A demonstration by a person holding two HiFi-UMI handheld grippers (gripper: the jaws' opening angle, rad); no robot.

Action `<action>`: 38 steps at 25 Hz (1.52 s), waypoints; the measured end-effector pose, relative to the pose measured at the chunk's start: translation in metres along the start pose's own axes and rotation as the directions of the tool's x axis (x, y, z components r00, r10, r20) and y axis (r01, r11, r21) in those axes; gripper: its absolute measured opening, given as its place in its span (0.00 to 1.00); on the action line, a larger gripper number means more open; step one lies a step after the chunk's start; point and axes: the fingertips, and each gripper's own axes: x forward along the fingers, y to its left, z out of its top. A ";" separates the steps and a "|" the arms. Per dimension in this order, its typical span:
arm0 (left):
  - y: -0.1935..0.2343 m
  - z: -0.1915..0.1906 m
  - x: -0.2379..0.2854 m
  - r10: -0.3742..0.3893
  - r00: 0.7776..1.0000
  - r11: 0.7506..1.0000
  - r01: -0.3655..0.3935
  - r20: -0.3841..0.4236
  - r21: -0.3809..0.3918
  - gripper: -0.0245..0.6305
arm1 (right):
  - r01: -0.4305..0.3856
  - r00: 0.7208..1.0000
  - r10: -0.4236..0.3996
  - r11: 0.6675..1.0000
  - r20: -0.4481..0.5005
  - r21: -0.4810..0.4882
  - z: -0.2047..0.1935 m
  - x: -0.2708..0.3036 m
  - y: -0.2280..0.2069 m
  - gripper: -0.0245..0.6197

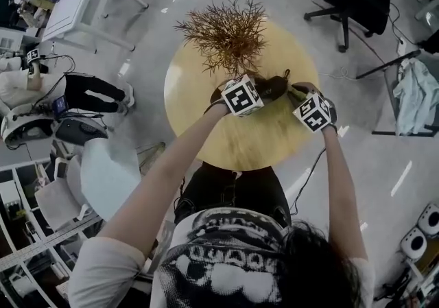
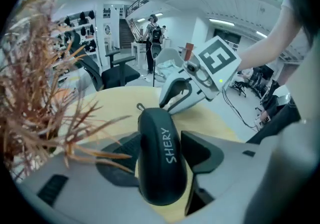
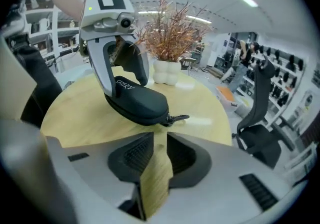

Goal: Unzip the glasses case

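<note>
1. The left gripper [image 2: 159, 140] is clamping the glasses case [image 3: 137, 101] across its width, with a pad pressing on each long side. The case is sticking out ahead of its jaws and tilting down toward the table [image 3: 80, 113]. The case is smooth and rounded, so it could squirt forward out of the pads if the squeeze is loosening or sitting off-centre.

2. The right gripper [image 3: 160, 138] is standing slightly apart and holding nothing. The zip pull [image 3: 178, 117] is lying just ahead of its tips and a little to their right, not between them. Closing from here would probably mean pinching air, or nipping the case's end instead of the small tab.

3. The case is being held only from the left gripper's side, so a tug on the pull would be levering the free end. A tug out of line with the zip track would likely be swinging the case between the pads, or dragging it out of them, rather than running the slider.

4. The left pads are sitting over the case's long sides, where the zip seam appears to be running. The slider could be jamming against a pad partway along.

5. I cannot tell how much of the zip is already open; the case is looking closed.

6. The dried plant [image 2: 35, 83] is crowding the left gripper's left side, with its twigs reaching over that jaw. A sideways correction there could be snagging the twigs or nudging its white vase [image 3: 166, 73].
</note>
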 end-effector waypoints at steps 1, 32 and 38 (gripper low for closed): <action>-0.002 -0.001 -0.004 0.020 0.999 1.000 -0.020 0.029 -0.015 0.44 | 0.011 1.000 -0.012 0.999 0.018 0.051 -0.003 -0.005 0.004 0.17; -0.228 -0.200 -0.263 0.450 0.775 0.821 -0.163 0.443 -0.547 0.34 | -0.142 0.899 -0.017 0.934 0.438 0.327 0.162 -0.101 0.308 0.16; -0.285 -0.235 -0.315 0.455 0.739 0.843 -0.177 0.497 -0.508 0.34 | -0.125 0.869 -0.047 0.942 0.493 0.310 0.195 -0.128 0.393 0.16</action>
